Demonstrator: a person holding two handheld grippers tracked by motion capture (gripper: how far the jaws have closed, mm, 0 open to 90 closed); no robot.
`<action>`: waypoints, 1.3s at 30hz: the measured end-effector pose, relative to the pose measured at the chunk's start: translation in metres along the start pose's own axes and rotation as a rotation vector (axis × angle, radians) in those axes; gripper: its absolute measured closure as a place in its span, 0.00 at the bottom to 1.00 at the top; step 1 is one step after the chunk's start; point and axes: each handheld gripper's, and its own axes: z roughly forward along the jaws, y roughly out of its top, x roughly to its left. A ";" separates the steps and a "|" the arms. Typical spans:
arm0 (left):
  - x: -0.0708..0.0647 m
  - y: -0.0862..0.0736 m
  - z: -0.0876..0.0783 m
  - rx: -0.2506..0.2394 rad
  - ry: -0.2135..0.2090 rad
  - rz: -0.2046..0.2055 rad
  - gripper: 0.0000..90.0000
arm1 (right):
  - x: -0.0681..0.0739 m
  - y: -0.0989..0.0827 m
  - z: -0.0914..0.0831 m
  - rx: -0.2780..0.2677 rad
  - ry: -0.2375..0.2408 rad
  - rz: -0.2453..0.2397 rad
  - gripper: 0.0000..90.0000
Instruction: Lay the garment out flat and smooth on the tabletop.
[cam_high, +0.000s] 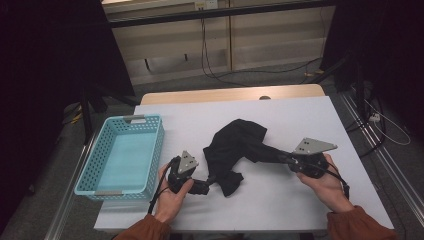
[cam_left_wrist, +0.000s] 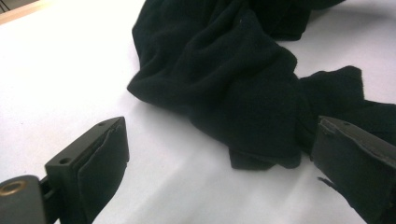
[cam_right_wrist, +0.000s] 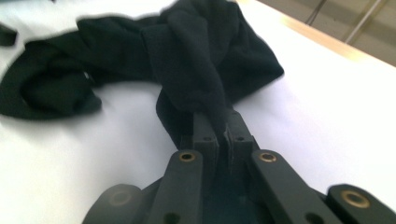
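A crumpled black cloth (cam_high: 235, 147) lies in the middle of the white table (cam_high: 280, 200). My right gripper (cam_high: 285, 159) is shut on one end of the cloth (cam_right_wrist: 201, 70), which stretches out from the pile toward it; the jaws pinch a fold (cam_right_wrist: 219, 121) between them. My left gripper (cam_high: 207, 186) rests low on the table at the cloth's near left edge. Its jaws stand wide open, with a corner of the cloth (cam_left_wrist: 243, 93) lying between and just ahead of them, untouched by either pad.
A light blue plastic basket (cam_high: 152, 160) with nothing in it stands at the table's left edge, close to my left hand. Bare white tabletop spreads to the right and front of the cloth. Cables and dark stands lie on the floor beyond the far edge.
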 end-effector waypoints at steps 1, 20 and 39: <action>0.000 0.000 0.000 0.002 0.000 0.001 0.05 | -0.001 -0.003 -0.002 0.004 -0.006 0.000 0.96; 0.003 0.001 -0.002 -0.008 0.023 -0.002 0.05 | -0.005 -0.023 -0.014 0.019 -0.015 0.031 0.71; 0.007 0.000 -0.007 -0.024 0.039 -0.022 0.05 | 0.033 0.018 0.011 -0.026 0.136 0.050 0.42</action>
